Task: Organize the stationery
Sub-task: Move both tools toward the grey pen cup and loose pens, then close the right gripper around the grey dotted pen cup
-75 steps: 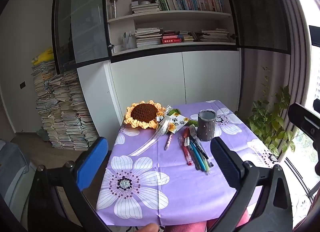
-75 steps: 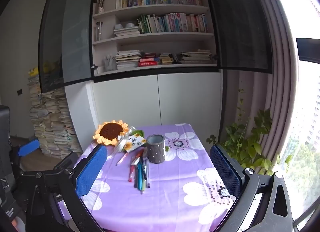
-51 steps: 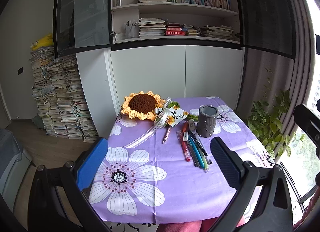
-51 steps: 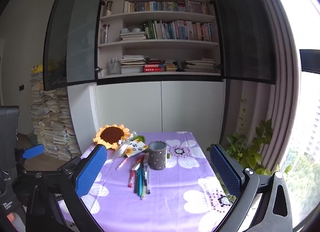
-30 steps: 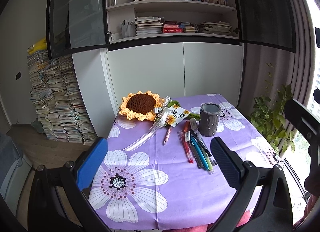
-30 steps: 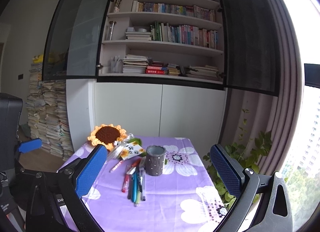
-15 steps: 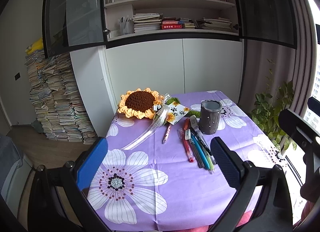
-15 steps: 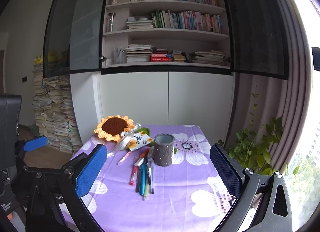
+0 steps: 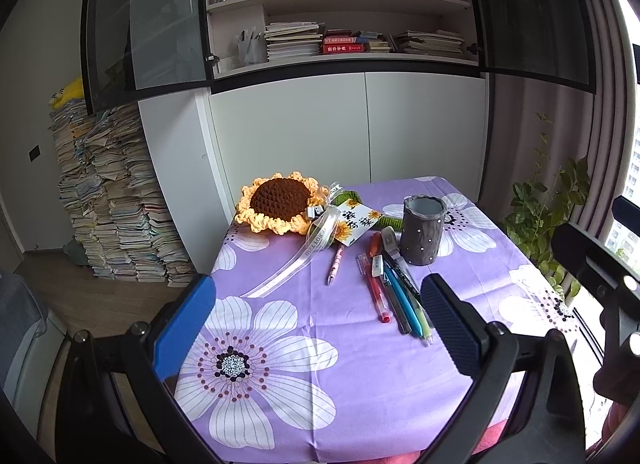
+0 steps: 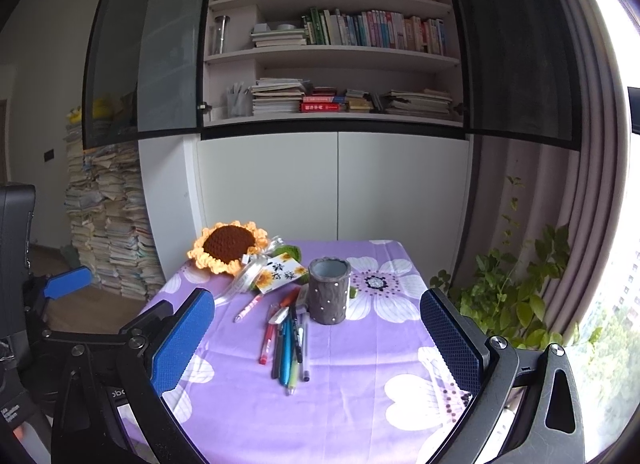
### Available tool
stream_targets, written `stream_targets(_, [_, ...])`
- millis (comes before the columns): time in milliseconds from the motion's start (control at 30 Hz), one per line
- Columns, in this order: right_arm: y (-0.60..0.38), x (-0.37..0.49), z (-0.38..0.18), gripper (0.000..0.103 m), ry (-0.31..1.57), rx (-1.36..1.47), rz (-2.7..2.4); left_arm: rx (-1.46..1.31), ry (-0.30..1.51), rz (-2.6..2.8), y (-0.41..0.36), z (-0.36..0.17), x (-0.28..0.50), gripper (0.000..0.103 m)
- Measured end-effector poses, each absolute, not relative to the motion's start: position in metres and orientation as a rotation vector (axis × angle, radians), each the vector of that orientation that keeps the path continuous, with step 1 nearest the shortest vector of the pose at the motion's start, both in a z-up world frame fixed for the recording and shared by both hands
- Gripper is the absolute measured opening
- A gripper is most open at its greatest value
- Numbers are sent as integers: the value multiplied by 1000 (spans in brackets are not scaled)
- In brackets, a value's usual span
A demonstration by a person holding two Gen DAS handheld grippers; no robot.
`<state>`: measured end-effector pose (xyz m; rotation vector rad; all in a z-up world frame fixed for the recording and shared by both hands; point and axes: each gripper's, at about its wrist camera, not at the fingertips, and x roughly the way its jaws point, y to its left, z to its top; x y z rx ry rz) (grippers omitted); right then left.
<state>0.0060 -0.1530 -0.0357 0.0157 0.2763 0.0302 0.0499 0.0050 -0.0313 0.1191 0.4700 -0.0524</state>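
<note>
A grey dotted pen cup (image 9: 423, 230) (image 10: 329, 289) stands upright on the purple flowered tablecloth (image 9: 340, 344) (image 10: 360, 376). Several pens (image 9: 396, 296) (image 10: 286, 338) lie side by side just left of the cup, with a red one (image 9: 374, 288) on the left edge of the bunch. A pink pen (image 9: 336, 264) (image 10: 248, 308) lies apart, nearer the sunflower. My left gripper (image 9: 316, 320) hangs open above the table's near side, nothing between its fingers. My right gripper (image 10: 316, 338) is open too, well short of the pens.
A crocheted sunflower (image 9: 280, 202) (image 10: 228, 246) with a ribbon and a card (image 9: 354, 222) lies at the table's far left. White cabinets and bookshelves stand behind. Stacked papers (image 9: 108, 200) stand on the floor at left, a leafy plant (image 10: 512, 296) at right.
Both cameras have tilted and shifted slightly, so the table sits a little differently in view. Nothing on the table has moved and both grippers have stayed open.
</note>
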Motion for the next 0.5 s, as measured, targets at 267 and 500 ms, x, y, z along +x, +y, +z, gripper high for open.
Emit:
stream_targets(267, [-153,13,-41,103,305,21,49,123,491,-48,5,-38,61,102])
stream_targets(500, [-158,30,-52,103,348,37,60,134,531,-48,1,-50,77,102])
